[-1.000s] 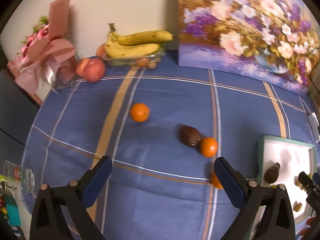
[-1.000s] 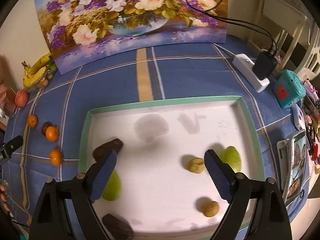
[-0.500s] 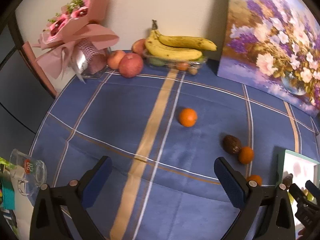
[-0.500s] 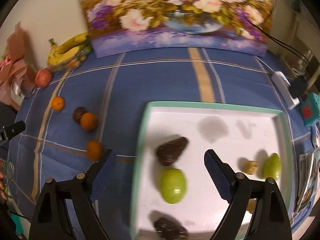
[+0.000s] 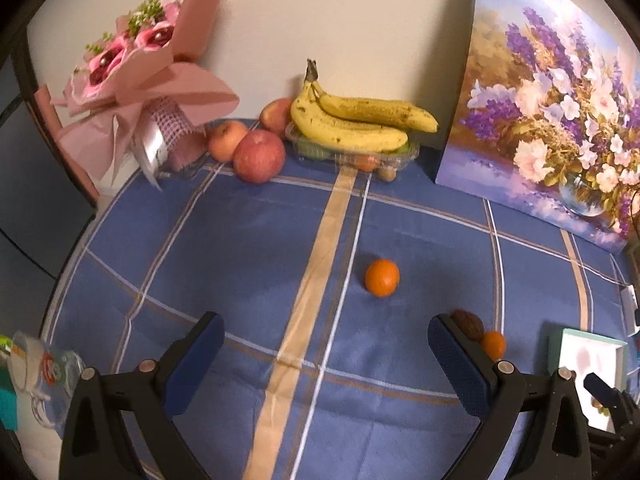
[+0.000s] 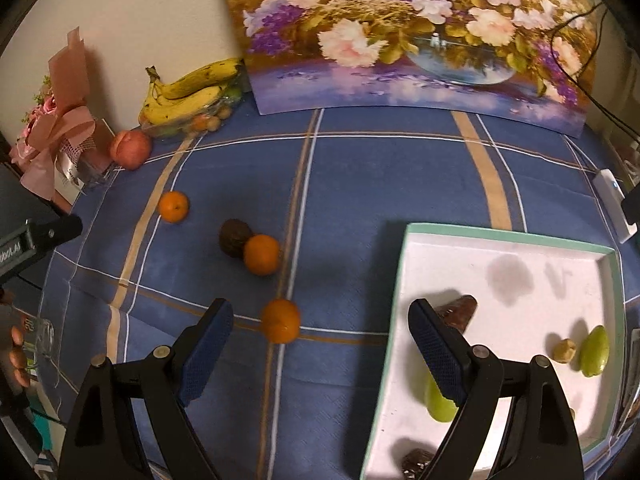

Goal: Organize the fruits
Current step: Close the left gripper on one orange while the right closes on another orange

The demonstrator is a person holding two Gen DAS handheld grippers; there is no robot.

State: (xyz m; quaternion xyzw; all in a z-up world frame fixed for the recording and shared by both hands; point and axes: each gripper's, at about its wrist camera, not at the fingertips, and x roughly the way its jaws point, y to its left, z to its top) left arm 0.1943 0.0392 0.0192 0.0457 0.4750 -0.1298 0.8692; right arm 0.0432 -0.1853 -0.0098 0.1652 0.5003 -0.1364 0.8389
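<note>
My left gripper is open and empty above the blue checked cloth; an orange lies just beyond it. A brown fruit and a second orange sit by its right finger. My right gripper is open and empty, with an orange between its fingers but farther out. Another orange touches a brown fruit; a third orange lies farther left. The white tray at right holds green fruits, brown fruits and small pale ones.
Bananas on a clear punnet, apples and a pink bouquet stand along the back wall. A flower painting leans at back right. A glass mug stands at the left edge. A white charger lies right of the tray.
Both grippers swung left. The left view now centres on the single orange and the bananas. The right view shifted from the tray to the loose oranges. Both stay open.
</note>
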